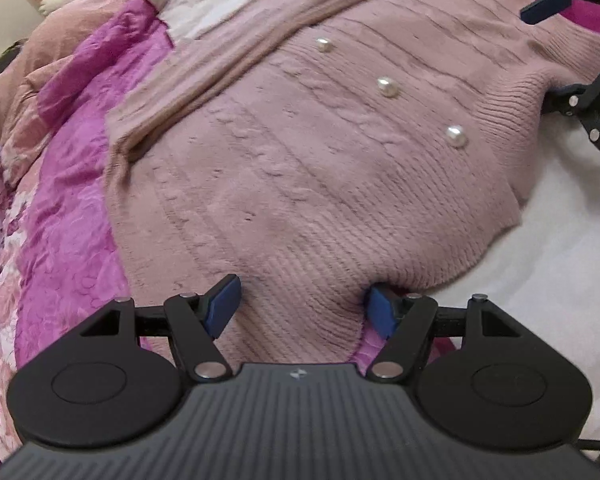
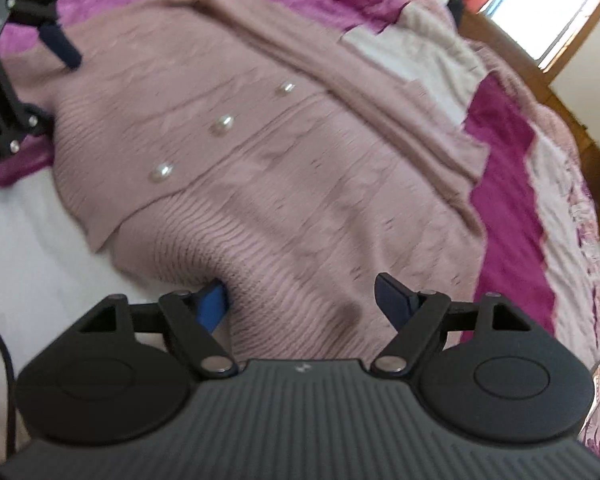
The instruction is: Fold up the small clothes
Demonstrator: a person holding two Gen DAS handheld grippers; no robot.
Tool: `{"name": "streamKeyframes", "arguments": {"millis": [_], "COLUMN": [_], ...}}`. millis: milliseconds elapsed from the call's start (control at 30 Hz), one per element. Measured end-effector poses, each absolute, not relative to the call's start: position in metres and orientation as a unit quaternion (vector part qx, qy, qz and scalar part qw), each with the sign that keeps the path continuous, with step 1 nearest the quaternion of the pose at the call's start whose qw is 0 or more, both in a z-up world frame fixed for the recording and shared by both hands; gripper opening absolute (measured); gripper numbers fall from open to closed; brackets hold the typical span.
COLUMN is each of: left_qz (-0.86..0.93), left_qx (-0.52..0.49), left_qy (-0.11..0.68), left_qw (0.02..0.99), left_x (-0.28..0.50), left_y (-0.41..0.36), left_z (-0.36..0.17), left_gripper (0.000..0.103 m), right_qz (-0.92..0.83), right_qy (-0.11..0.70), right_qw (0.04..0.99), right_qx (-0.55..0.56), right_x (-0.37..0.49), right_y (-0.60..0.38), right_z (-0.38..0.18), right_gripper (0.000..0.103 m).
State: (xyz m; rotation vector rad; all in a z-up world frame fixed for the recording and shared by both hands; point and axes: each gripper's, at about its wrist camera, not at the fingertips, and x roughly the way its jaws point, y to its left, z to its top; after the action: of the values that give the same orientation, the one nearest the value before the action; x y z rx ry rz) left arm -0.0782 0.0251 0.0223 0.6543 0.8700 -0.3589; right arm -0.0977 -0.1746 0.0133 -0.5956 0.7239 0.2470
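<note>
We have a pink knit cardigan (image 1: pixel 300 152) laid flat on the bed, front up, three pearl buttons (image 1: pixel 388 87) running down the placket, partly on the magenta quilt (image 1: pixel 68 208) and partly on the white sheet (image 1: pixel 540 264). A loose strip of the same knit (sleeve or folded edge, we cannot tell which) lies diagonally across the upper part.

Our left gripper (image 1: pixel 304 308) sits at one ribbed edge of the cardigan, jaws spread wide, one blue pad pressed down on top of the knit and the other tucked at the fabric's border, so the edge lies between them but is not pinched. Our right gripper (image 2: pixel 304 300) mirrors that at the opposite side: jaws apart, one pad half buried under a bulge of fabric, the other resting on top.

We judge both are straddling opposite edges so that closing would catch each side evenly for one fold. The right wrist view is blurred, so its exact contact is uncertain.
</note>
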Motion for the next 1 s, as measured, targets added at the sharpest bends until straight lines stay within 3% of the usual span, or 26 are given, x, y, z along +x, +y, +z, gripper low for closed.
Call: {"name": "streamKeyframes", "arguments": {"millis": [300,467,567,600,633,667,767,1000], "left_qz": [-0.139,-0.144,-0.144,-0.144,-0.145,-0.152,-0.16,-0.14], "left_qx": [0.272,0.268,0.261,0.256,0.248,0.24,0.223,0.188], "left_qy": [0.397,0.401,0.408,0.41,0.411,0.411,0.396,0.355], "left_qw": [0.865,0.864,0.863,0.864,0.865,0.867,0.876,0.905], "left_x": [-0.069,-0.064,-0.062,-0.061,-0.061,-0.062,-0.066,-0.065], "left_y": [0.034,0.033,0.032,0.033,0.034,0.035,0.036,0.036], "left_z": [0.03,0.027,0.026,0.026,0.027,0.028,0.036,0.065], "left_gripper": [0.074,0.074,0.072,0.071,0.062,0.043,0.014,0.011], "right_qz": [0.113,0.117,0.122,0.126,0.129,0.128,0.122,0.1], "right_qy": [0.351,0.361,0.371,0.374,0.376,0.376,0.364,0.302], "right_qw": [0.893,0.897,0.897,0.896,0.897,0.898,0.906,0.928], "right_qx": [-0.257,-0.227,-0.208,-0.201,-0.193,-0.187,-0.179,-0.192], "right_x": [-0.094,-0.091,-0.088,-0.087,-0.086,-0.086,-0.086,-0.083], "right_y": [-0.181,-0.185,-0.187,-0.187,-0.187,-0.186,-0.184,-0.182], "right_z": [0.011,0.014,0.013,0.013,0.013,0.014,0.02,0.047], "right_gripper": [0.078,0.062,0.047,0.036,0.027,0.024,0.015,0.013]}}
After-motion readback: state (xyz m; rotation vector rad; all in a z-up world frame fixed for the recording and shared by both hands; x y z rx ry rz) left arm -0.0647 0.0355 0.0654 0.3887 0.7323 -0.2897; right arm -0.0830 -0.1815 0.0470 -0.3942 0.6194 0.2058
